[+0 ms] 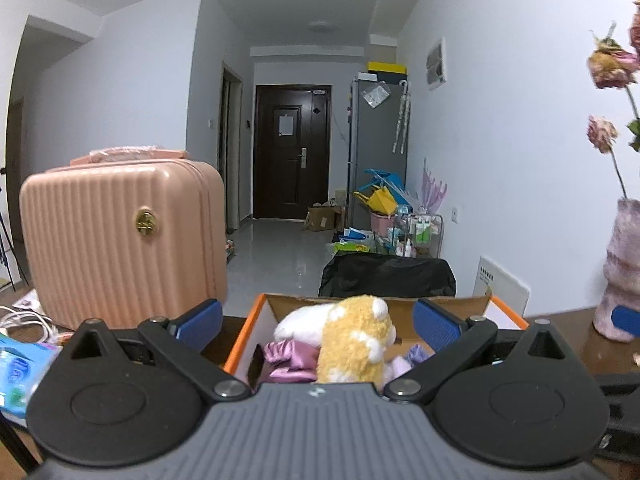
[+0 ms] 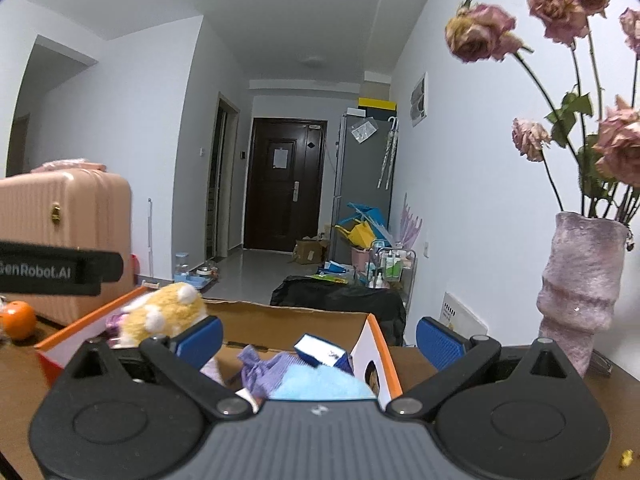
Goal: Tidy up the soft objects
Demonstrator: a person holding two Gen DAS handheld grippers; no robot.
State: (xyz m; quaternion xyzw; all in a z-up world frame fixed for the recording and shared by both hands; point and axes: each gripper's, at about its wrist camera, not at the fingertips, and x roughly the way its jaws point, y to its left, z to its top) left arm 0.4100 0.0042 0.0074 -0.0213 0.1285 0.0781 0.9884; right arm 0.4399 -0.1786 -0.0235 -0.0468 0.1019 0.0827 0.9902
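Note:
A cardboard box with an orange rim (image 1: 244, 332) stands on the brown table and holds soft things. A yellow and white plush toy (image 1: 356, 340) sticks up out of it beside a pink satin cloth (image 1: 284, 356). My left gripper (image 1: 318, 324) is open just before the box, its blue pads wide apart and clear of the plush. In the right wrist view the box (image 2: 376, 336) shows a purple cloth (image 2: 264, 368), a light blue cloth (image 2: 320, 384) and a small blue carton (image 2: 320, 352). My right gripper (image 2: 319, 338) is open there, holding nothing. The plush (image 2: 168, 312) lies to its left.
A pink ribbed suitcase (image 1: 120, 240) stands left of the box. On the right is a fuzzy pink vase (image 2: 580, 288) with dried roses. An orange fruit (image 2: 18, 318), a blue packet (image 1: 20, 372) and white cables (image 1: 24, 320) lie at the left. A black chair back (image 1: 384, 276) rises behind the box.

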